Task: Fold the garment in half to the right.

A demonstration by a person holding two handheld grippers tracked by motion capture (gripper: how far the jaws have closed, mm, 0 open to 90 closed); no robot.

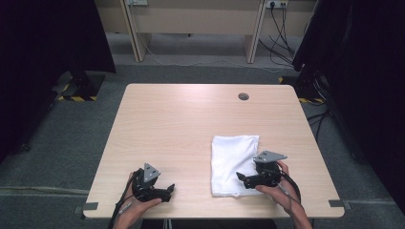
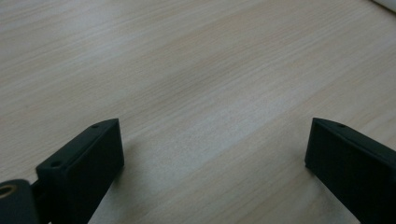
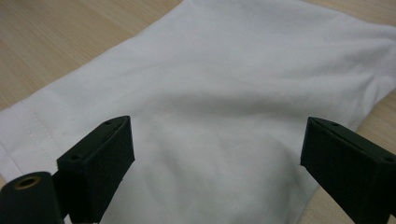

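A folded white cloth [image 1: 234,162] lies flat on the right half of the light wooden table [image 1: 181,124], near the front edge. My right gripper [image 1: 242,178] hovers low over the cloth's right front part, pointing left, jaws wide apart with nothing between them. In the right gripper view the cloth [image 3: 224,93] spreads under my open right gripper [image 3: 217,154], its stitched hem at the left. My left gripper [image 1: 168,188] is at the front left of the table, pointing right. In its own view, my left gripper [image 2: 215,154] stands open over bare wood, with a cloth corner [image 2: 387,3] at top right.
A small round cable hole [image 1: 243,96] sits near the table's far edge. Beyond the table are grey carpet, wooden furniture legs [image 1: 136,38] and cables [image 1: 282,33] at the back right. Dark curtains [image 1: 363,71] flank both sides.
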